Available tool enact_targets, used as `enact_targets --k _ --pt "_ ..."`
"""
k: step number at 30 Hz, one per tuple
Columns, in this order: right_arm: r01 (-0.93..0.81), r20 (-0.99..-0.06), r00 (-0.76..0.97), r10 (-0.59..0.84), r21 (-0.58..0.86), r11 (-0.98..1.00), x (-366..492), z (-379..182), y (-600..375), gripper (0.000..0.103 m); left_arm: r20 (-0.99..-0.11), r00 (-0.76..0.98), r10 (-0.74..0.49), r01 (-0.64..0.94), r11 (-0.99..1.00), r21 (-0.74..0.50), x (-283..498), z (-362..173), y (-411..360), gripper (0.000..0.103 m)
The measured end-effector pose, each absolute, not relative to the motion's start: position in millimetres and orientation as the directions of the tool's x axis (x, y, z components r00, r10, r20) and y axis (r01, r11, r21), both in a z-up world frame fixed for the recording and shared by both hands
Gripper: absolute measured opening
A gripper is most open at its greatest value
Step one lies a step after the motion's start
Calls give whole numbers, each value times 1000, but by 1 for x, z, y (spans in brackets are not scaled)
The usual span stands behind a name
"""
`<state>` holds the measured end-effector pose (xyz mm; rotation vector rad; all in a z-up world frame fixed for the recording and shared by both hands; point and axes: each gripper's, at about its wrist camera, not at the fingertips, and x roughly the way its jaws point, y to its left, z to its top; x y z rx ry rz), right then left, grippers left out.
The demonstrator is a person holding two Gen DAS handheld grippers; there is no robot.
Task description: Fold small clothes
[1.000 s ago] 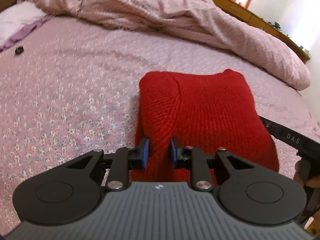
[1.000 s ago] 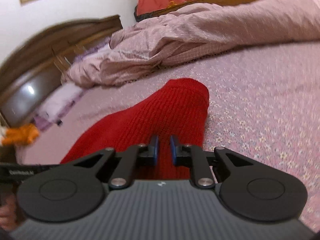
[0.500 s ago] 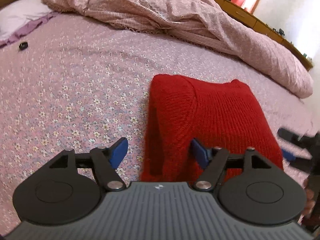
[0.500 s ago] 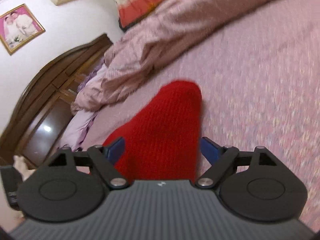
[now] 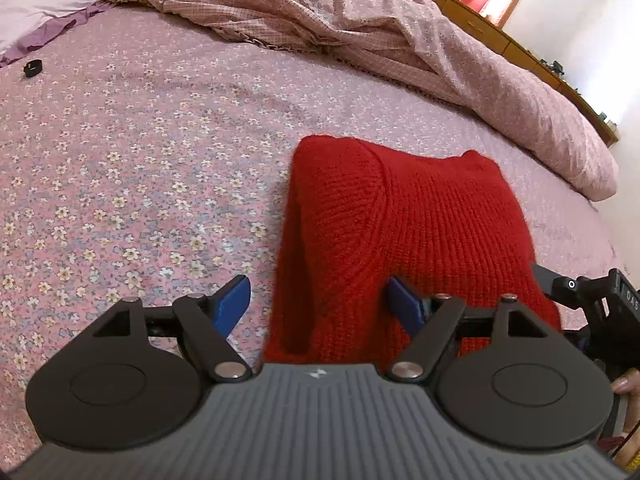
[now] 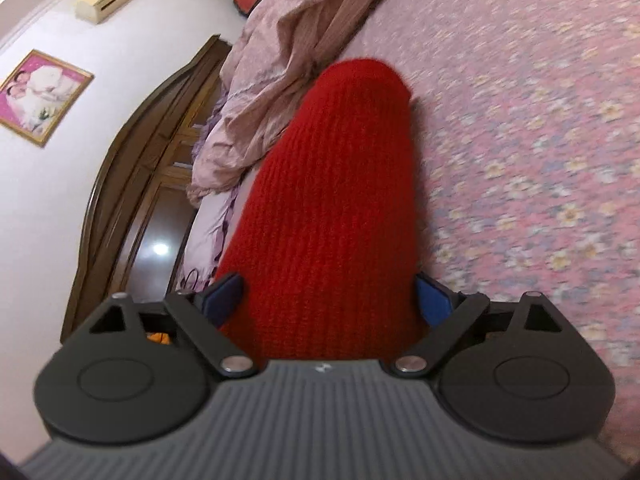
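One wide floral bedsheet (image 5: 140, 168) under everything, rumpled pink quilt (image 5: 360, 28) beyond. Folded red knit sweater (image 5: 420, 232) lying flat mid-bed. Left gripper (image 5: 318, 300) and right gripper (image 6: 330, 296) just opened wide, straddling its edges, pads not pressing.

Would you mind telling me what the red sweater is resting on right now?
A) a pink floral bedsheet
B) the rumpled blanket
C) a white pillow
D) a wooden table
A: the folded sweater lies flat on the floral bedsheet, apart from the blanket heaped further back; both grippers' jaws have just been opening and stand wide either side of its near edge.
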<state>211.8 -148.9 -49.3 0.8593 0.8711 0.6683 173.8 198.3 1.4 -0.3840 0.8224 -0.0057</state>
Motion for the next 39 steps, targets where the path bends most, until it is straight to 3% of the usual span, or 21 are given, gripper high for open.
enact_targets --k 2,4,6,9,17,21,33,39 --pt "-173 -376 473 797 847 502 213 -47 -139 92 -712 687 -147 -150 930 -336 174 2 200 80" --pt "-181 -363 473 803 852 492 213 -42 -134 82 -709 689 -151 -152 926 -345 175 2 203 80" --pt "-193 -339 490 803 856 479 209 -34 -135 65 -705 689 -166 -156 917 -368 174 2 205 79" --pt "-208 -278 500 820 881 426 199 -16 -140 56 -692 697 -190 -147 906 -398 172 5 203 78" --pt "-202 -189 532 825 918 341 173 18 -167 53 -645 712 -278 -38 902 -430 159 27 170 78" --pt "-189 -196 551 811 917 350 156 26 -201 53 -636 697 -331 26 898 -439 151 33 136 78" --pt "-66 -289 624 726 906 417 90 2 -313 54 -688 568 -451 196 887 -419 123 19 19 78" --pt "-56 -424 620 660 815 577 88 -18 -328 57 -734 547 -403 196 914 -356 117 9 1 78"
